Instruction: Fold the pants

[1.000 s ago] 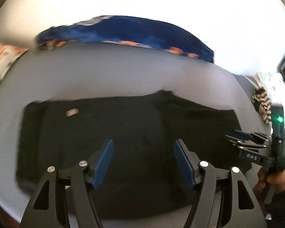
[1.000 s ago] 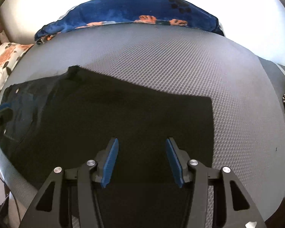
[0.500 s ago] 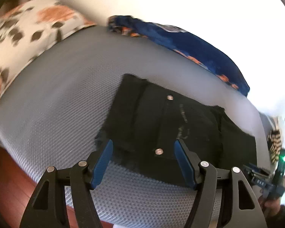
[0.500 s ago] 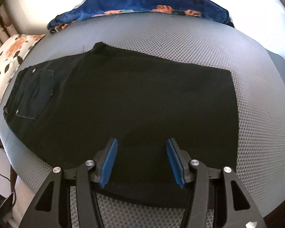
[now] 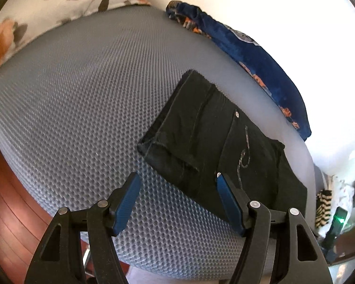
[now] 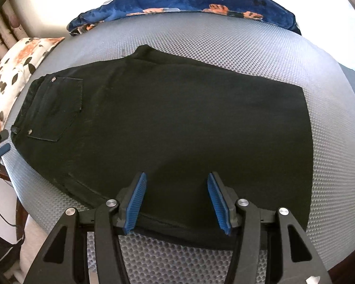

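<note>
Left wrist view: left gripper [image 5: 176, 181] gapes empty over the waistband corner of the black pants [image 5: 215, 142], flat on the grey mattress [image 5: 82, 99]. Right gripper [image 6: 176, 181], likewise parted, hovers above their near edge. Soft, limp cloth, probably mid-weight; pinch corners.

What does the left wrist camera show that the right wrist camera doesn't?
Only the left wrist view shows red-brown wooden floor and silver stitching on the pocket. Only the right wrist view shows the whole black folded pants, with their straight far end. Both show the open left gripper and right gripper, grey textured mattress, blue floral blanket and white floral pillow.
</note>
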Demonstrator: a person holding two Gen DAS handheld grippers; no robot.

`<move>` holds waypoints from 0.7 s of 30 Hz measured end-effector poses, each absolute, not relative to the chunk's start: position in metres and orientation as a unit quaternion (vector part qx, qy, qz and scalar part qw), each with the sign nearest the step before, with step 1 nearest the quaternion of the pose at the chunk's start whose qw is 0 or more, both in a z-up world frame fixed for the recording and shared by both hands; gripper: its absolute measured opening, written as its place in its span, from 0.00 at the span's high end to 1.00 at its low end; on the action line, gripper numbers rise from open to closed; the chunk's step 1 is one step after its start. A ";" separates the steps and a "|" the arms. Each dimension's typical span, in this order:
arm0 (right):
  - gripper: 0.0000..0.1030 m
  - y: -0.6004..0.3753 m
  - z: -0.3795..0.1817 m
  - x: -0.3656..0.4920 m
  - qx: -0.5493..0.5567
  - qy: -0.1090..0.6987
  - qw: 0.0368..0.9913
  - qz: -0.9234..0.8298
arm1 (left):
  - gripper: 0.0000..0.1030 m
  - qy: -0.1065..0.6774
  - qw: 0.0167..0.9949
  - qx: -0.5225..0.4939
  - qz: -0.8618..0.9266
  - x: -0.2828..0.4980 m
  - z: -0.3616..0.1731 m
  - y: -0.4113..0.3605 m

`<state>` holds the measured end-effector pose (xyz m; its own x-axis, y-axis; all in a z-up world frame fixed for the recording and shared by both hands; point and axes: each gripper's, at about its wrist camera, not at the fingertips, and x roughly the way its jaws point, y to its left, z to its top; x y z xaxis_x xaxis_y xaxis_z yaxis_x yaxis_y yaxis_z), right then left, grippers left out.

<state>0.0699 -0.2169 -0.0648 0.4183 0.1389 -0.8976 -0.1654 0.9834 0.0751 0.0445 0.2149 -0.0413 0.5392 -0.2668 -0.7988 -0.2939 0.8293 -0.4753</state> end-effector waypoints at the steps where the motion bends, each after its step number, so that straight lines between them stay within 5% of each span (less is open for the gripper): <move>1: 0.48 -0.216 -0.065 0.070 -0.013 0.532 0.842 0.091 | 0.34 0.482 0.823 -0.300 0.009 0.045 -0.044 0.215; 21: 0.44 -0.201 -0.068 0.069 -0.014 0.529 0.842 0.107 | 0.34 0.430 0.798 -0.422 0.004 0.075 -0.076 0.230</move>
